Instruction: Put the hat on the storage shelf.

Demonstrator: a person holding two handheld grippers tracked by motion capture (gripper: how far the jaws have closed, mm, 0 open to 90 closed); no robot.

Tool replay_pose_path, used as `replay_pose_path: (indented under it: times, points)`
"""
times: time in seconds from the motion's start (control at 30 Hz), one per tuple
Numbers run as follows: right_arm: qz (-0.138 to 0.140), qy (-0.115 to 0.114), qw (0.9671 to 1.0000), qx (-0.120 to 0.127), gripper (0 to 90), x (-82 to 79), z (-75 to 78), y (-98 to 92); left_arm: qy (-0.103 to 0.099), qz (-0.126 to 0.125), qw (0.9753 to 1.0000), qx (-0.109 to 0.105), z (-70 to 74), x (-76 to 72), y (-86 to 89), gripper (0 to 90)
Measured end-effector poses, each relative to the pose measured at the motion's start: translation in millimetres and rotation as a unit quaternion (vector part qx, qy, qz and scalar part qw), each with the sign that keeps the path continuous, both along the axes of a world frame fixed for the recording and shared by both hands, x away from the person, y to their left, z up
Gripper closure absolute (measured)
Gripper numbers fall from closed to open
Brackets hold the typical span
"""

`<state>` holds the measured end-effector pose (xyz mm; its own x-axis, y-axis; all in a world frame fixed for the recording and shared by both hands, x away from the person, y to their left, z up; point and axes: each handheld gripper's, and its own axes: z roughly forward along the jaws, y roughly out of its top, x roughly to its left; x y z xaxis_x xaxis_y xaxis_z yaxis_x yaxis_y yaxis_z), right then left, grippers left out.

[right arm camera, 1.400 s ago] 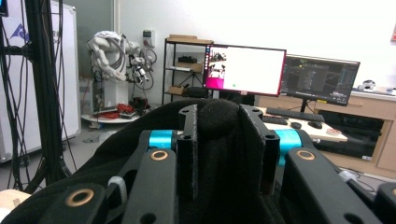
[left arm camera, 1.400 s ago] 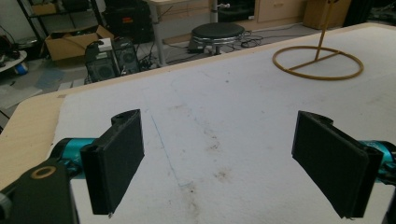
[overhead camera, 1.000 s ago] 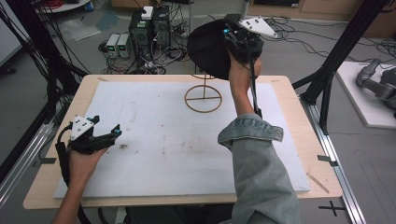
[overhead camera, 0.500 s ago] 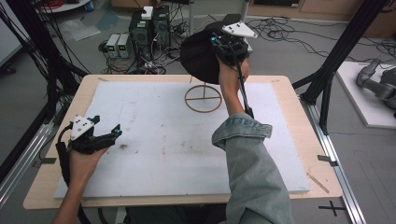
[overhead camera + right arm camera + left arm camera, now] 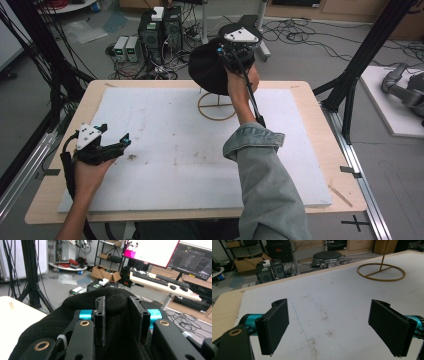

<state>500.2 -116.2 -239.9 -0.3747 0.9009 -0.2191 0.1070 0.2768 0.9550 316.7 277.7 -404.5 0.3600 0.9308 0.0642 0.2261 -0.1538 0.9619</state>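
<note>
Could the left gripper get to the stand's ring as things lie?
Probably yes: the left gripper is open, and bare white mat lies between it and the stand.

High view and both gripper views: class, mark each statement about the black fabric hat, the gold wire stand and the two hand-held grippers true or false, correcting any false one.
1. The right hand-held gripper pinches the black fabric hat. True.
2. The left hand-held gripper grips the gold wire stand. False: its jaws are wide open with nothing between them.
3. The hat lies flat on the white foam board. False: it is held up above the stand.
4. The stand sits on the board. True.
</note>
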Motion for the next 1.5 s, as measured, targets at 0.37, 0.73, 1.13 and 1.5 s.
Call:
replay_pose_path:
  times: [0.37, 0.73, 1.13, 1.5]
  points:
    - [0.002, 0.028, 0.9996, -0.007, 66.5, 6.5, -7.4, 0.7, 0.001, 0.000, 1.0000, 0.001, 0.0, 0.0, 0.4, 16.9]
    - [0.005, 0.041, 0.9990, -0.016, 58.0, 8.1, -7.4, -4.5, 0.003, -0.002, 1.0000, 0.004, -0.2, 0.1, -0.1, 16.9]
    - [-0.015, 0.045, 0.9989, 0.005, 38.1, -2.9, 4.2, -28.7, 0.003, -0.002, 1.0000, 0.003, 0.2, -0.6, -0.4, 16.9]
    - [-0.031, 0.054, 0.9979, 0.020, 33.3, -25.7, 8.6, -70.5, 0.004, -0.001, 1.0000, 0.007, 0.1, -1.1, -0.5, 16.9]
